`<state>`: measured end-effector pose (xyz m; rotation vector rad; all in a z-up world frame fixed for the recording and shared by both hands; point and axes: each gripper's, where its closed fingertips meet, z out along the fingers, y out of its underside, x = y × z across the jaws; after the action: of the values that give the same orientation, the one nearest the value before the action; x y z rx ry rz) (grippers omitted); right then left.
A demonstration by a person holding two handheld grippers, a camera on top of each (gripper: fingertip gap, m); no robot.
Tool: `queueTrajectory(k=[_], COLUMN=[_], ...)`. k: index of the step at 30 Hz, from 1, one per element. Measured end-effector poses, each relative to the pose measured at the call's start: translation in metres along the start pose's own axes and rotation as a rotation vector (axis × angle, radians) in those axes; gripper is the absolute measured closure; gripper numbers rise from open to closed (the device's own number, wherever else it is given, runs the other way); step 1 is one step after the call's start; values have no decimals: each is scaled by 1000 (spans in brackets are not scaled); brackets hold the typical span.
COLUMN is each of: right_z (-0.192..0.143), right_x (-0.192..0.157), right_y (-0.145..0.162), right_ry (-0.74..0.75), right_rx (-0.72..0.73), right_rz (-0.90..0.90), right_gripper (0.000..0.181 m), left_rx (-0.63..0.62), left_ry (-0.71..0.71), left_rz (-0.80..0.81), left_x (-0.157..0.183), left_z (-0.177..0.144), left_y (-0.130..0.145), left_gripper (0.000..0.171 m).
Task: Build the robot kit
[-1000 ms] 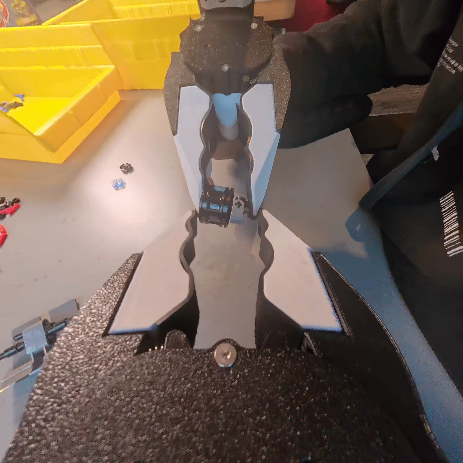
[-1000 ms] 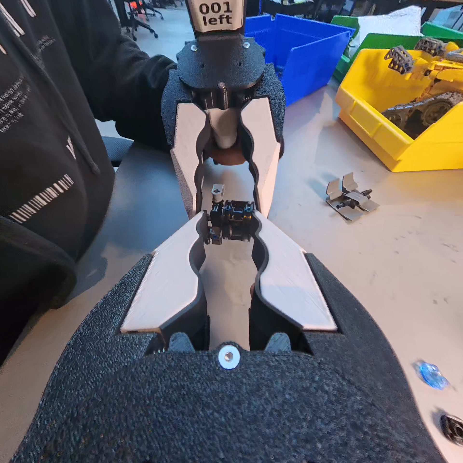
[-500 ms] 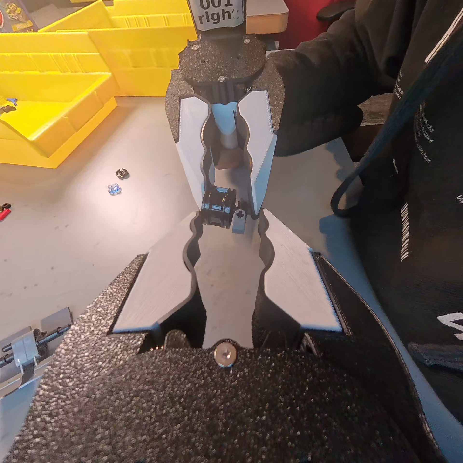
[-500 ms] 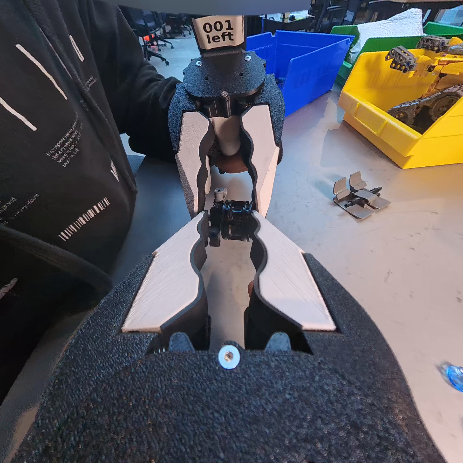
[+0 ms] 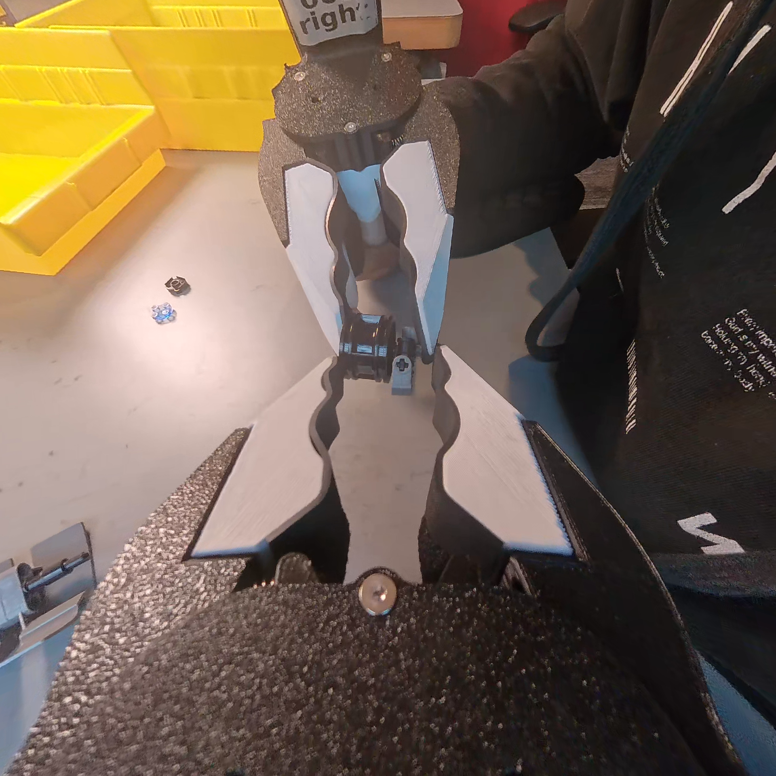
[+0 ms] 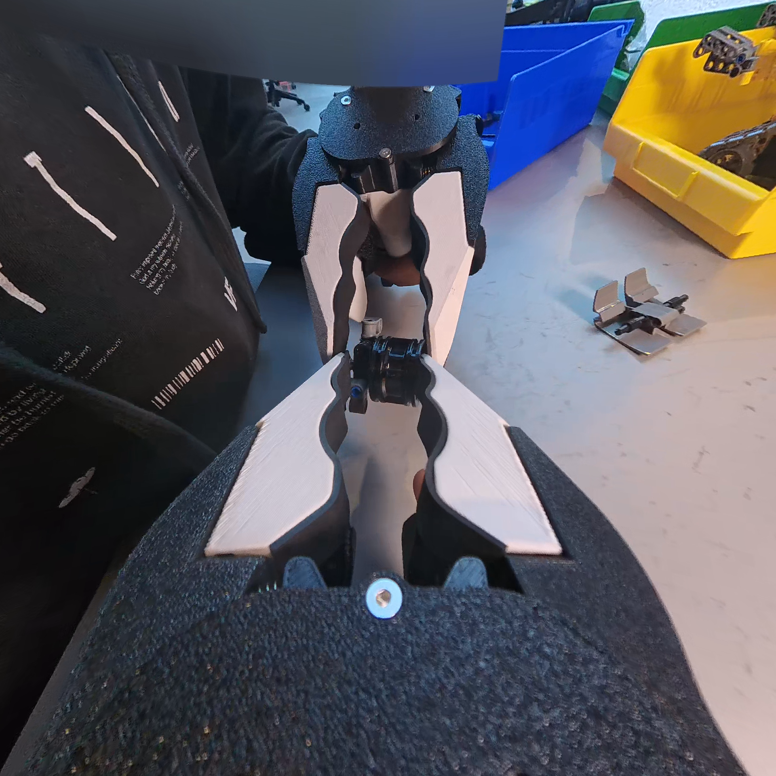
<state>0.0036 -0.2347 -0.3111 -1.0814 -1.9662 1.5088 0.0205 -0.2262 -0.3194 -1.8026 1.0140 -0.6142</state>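
A small black wheel assembly (image 5: 367, 350) with a grey connector (image 5: 403, 371) on its axle hangs in the air between two grippers that meet tip to tip. My right gripper (image 6: 385, 365) is shut on it, with the black part (image 6: 388, 373) wedged between its fingertips. My left gripper (image 5: 384, 361) faces it from the other side. Its fingertips stand a little wider, on either side of the assembly, and the grey connector (image 6: 371, 325) points toward it. The table (image 5: 126, 420) lies below.
Yellow bins (image 5: 63, 168) stand at the far left in the left wrist view, with a small black piece (image 5: 177, 284) and a blue piece (image 5: 163, 314) nearby. A grey panel assembly (image 6: 646, 319), a blue bin (image 6: 546, 105) and a yellow bin (image 6: 693, 201) holding a tracked model lie to the right. A person in a black hoodie (image 6: 105, 294) stands close. Left and right tips are no more than a few centimetres apart. From either gripper's tips it is about 20 cm to the blue piece (image 5: 163, 314).
The grey connector has swung from beside the wheel to pointing at my left gripper. Both grippers stay tip to tip on the assembly and have tilted slightly.
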Motion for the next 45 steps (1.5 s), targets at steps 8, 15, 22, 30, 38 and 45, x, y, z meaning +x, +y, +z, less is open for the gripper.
queueTrajectory(k=[8, 15, 22, 30, 38, 45], right_z=[-5, -14, -19, -23, -22, -23], right_x=[0, 16, 17, 20, 24, 25], right_y=[-4, -15, -19, -22, -16, -17], right_ry=[21, 272, 314, 368, 359, 319], right_rx=[9, -17, -8, -21, -31, 7], right_rz=[-52, -456, -523, -603, -563, -448], right_gripper=[152, 149, 139, 126, 140, 148], left_rx=[23, 101, 68, 38, 32, 103], left_ry=[-13, -105, -240, -338, -381, -325], left_rz=[-6, 40, 327, 521, 518, 339], left_x=[-1, -15, -13, -11, -19, -23], left_z=[0, -18, -16, -16, -17, -20], left_y=[-6, -11, -19, -21, -19, -20], left_gripper=[128, 144, 163, 163, 162, 161])
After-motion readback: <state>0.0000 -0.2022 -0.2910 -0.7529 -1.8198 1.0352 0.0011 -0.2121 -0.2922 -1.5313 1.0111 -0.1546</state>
